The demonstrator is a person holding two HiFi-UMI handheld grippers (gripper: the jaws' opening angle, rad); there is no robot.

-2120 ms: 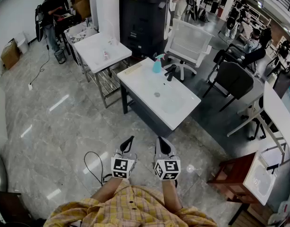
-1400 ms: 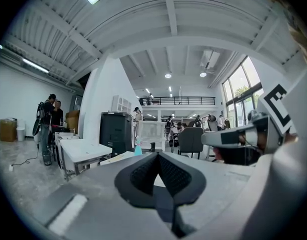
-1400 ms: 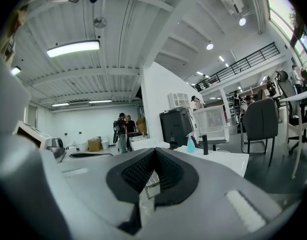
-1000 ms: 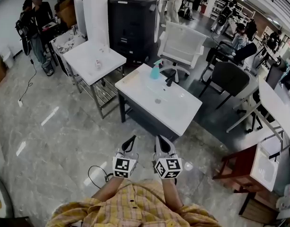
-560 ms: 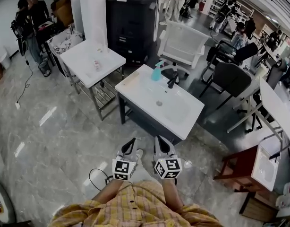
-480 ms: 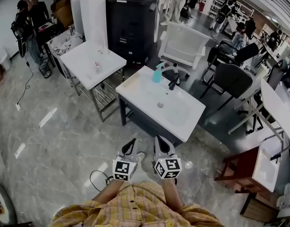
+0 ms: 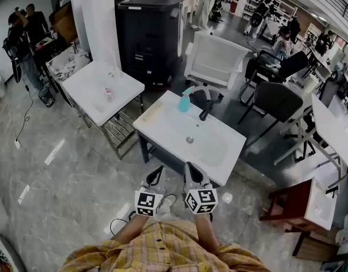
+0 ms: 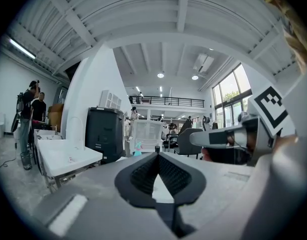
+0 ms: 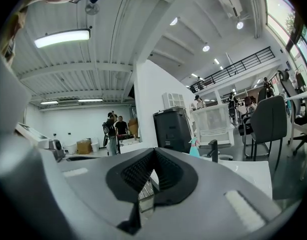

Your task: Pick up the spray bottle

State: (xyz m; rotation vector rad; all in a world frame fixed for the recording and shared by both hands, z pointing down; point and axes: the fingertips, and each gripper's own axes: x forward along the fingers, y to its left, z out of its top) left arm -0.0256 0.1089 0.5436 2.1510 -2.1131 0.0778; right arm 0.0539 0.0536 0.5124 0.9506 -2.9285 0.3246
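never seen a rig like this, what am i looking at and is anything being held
No robot here: a person holds a two-jawed claw in each hand. The wide picture comes from a camera on their head, showing the left claw and right claw below. The other two come from cameras riding on each claw. Ahead stands a white sink unit with a black tap and a teal spray bottle at its far edge. Both claws are shut and empty.

Teal spray bottle, white sink
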